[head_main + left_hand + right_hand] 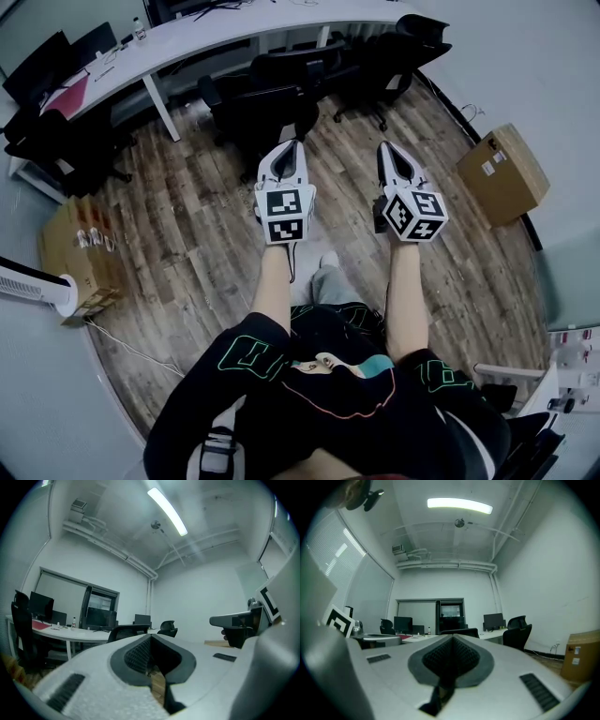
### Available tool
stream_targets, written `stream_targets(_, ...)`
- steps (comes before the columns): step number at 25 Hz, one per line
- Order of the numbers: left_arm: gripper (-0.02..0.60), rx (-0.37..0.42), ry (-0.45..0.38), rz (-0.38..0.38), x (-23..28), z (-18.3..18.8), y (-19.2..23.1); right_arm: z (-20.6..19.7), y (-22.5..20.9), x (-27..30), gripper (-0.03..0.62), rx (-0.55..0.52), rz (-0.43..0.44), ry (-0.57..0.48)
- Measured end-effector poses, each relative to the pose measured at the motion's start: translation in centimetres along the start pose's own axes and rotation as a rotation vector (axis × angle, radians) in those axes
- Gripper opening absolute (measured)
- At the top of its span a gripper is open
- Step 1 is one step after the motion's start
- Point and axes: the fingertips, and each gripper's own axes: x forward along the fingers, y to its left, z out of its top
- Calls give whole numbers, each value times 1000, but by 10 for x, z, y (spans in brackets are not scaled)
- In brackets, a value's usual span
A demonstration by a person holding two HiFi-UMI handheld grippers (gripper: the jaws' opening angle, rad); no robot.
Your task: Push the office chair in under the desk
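Wooden floor [187, 244] across the whole room. Along its far side, a long white tabletop [187, 37], curving toward the right.

Standing out from that edge, toward the middle of the room: the black office chair [272, 94], backrest turned this way. Taken as the one to push, being nearly straight ahead of the left tongs; well apart from both pairs and plainly not yet under the tabletop. More black chairs on either side, one near the right end [398, 52] and others at the left [56, 141]. A cardboard box [502, 173] by the right wall, and another cardboard box [80, 244] on the left.

Held out level and side by side: left tongs [289, 148] and right tongs [389, 150]. Each pressed together, pinching nothing, with only floor and room beyond the tips.

Judged as the approach, before any contact with the chair.

Next, most likely:
- Step forward and set the closed tips against the upper backrest, one toward each side, to keep the seat from swivelling.
- Push steadily and straight at the gap beneath the tabletop.

Worth minding: castors veering on the planks, the neighbouring chair close by on the right, and the white leg [161, 108] of the tabletop to the left.
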Motion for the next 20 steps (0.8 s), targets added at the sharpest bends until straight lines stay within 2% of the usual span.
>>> stream_targets(6,8,30,1,23,39,-4,6,-7,-31,35,5,33,15,-12)
stream_targets(11,8,57,37,17,93,-17,10,-31,-62,80,5,78,22,10)
stream_targets(20,8,52,70,52,200,-26,25,-37,-126,178,5,105,67,48)
